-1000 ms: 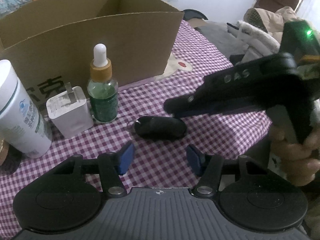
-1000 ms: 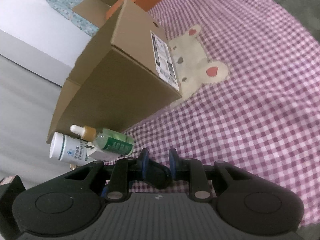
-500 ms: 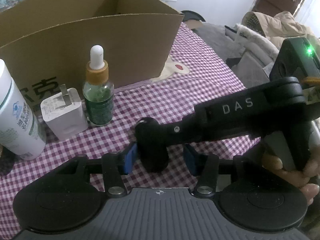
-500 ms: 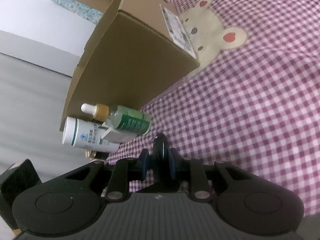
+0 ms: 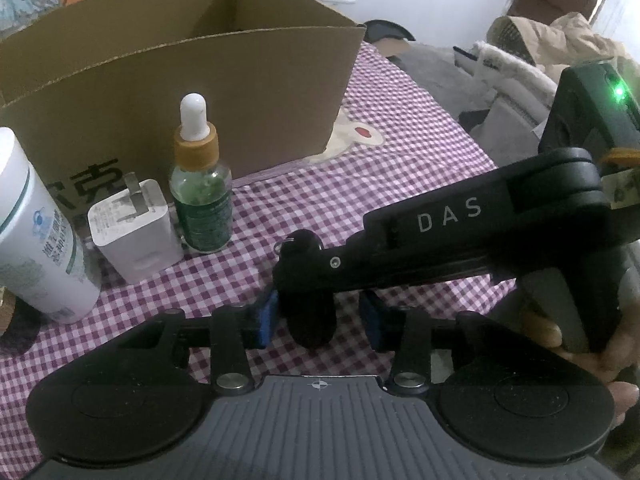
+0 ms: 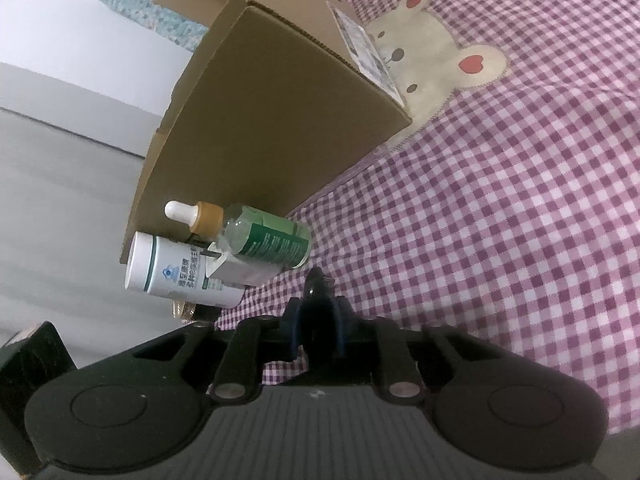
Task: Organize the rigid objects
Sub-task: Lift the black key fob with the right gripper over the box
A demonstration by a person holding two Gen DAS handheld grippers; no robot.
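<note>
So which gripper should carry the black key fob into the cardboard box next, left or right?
Right. The right gripper is already shut on the black key fob, holding it off the cloth. The left gripper is closing around it, its pads not yet pressing, and the cardboard box stands open just ahead.

white tube (image 5: 36,232): cut off by left edge | black key fob (image 5: 310,312): middle hidden behind right tool's (image 6: 318,326) fingers | cardboard box (image 5: 160,80): printed characters partly hidden behind tube and charger (image 5: 134,232) | tube's small print: too blurred to read
</note>
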